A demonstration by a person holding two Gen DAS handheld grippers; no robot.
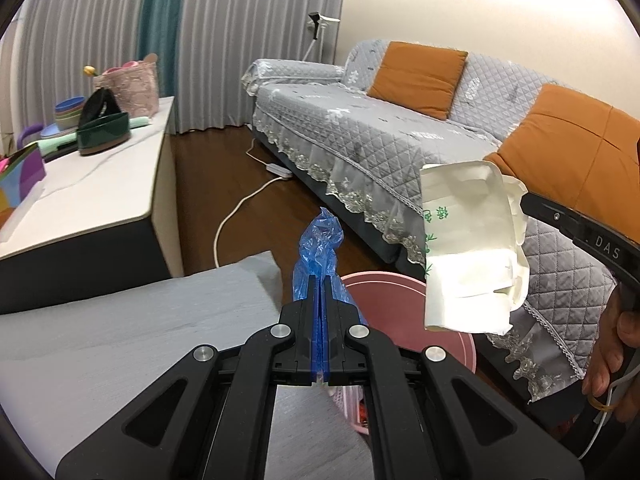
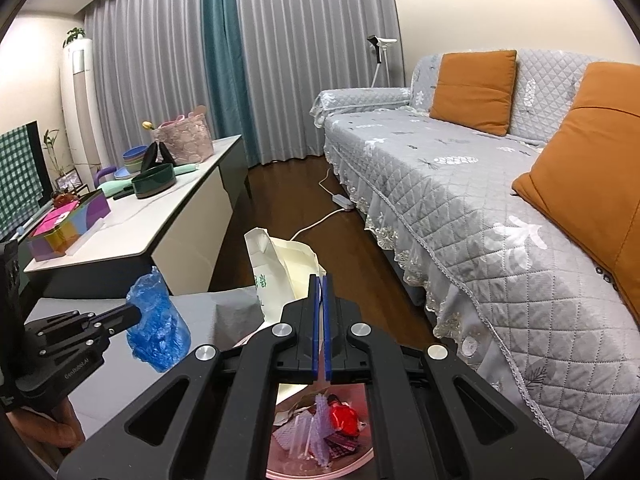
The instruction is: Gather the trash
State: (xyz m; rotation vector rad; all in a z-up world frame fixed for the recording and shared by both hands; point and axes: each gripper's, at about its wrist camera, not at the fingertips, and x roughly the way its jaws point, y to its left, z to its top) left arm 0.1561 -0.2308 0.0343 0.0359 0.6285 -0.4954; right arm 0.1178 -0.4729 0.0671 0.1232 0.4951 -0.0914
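Blue crinkly plastic (image 1: 318, 256) is squeezed tight in the left gripper (image 1: 319, 292), over the near edge of the grey table (image 1: 120, 332). The right gripper (image 2: 320, 300) pinches a white paper bag (image 2: 280, 276) above the pink bin (image 1: 384, 300). I think dropping comes next: move the plastic over the bin, then open both.

Both hand-held grippers clamped tight – left (image 1: 320, 280) & right (image 2: 322, 280) – tilted downward, side by side

Grey quilted sofa (image 2: 460, 184), grey curtains (image 2: 160, 60), dark wood floor (image 2: 296, 196).
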